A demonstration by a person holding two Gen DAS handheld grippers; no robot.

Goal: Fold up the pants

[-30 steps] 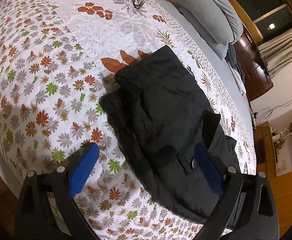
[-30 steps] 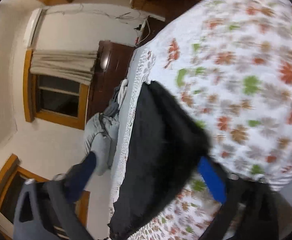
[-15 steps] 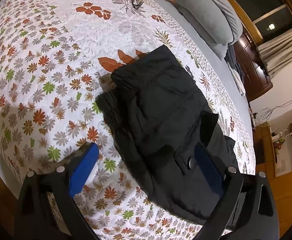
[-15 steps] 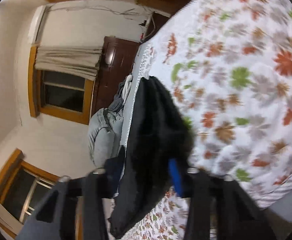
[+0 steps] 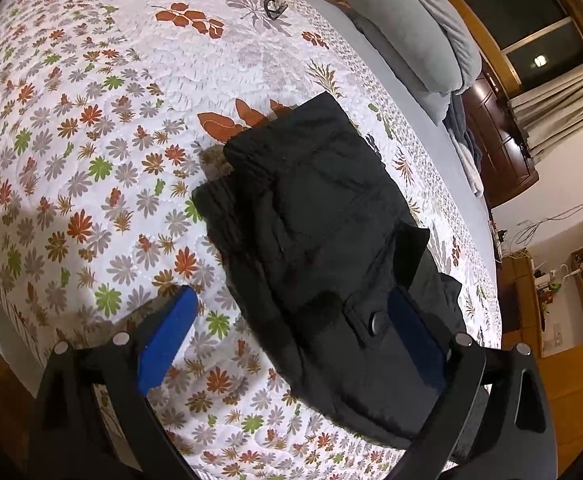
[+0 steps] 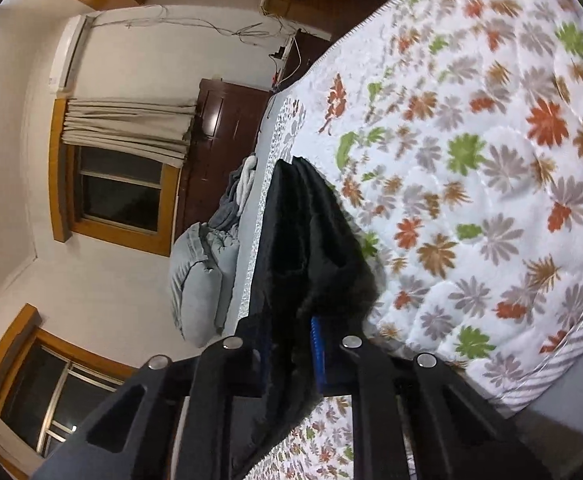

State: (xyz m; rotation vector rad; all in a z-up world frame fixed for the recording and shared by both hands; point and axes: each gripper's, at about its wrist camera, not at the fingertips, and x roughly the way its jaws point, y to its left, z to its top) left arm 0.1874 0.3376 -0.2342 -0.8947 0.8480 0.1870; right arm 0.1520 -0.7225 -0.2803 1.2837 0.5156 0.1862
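Black pants [image 5: 323, 232] lie folded in a thick stack on the floral quilt [image 5: 91, 120], with a buttoned pocket at the near end. My left gripper [image 5: 287, 332] is open and hovers just above the near end of the pants; its blue pads straddle the pocket without touching. My right gripper [image 6: 291, 344] is shut on an edge of the pants [image 6: 311, 248], the black cloth pinched between its blue pads and lifted off the bed.
A grey pillow and blanket [image 5: 411, 32] lie at the far side of the bed. A small dark item [image 5: 273, 2] rests on the quilt far away. A dark wooden cabinet [image 6: 219, 128] and curtained window [image 6: 123, 168] stand beyond the bed.
My right gripper has closed from wide open onto the pants' edge. The left gripper has stayed open and drifted slightly over the pants.
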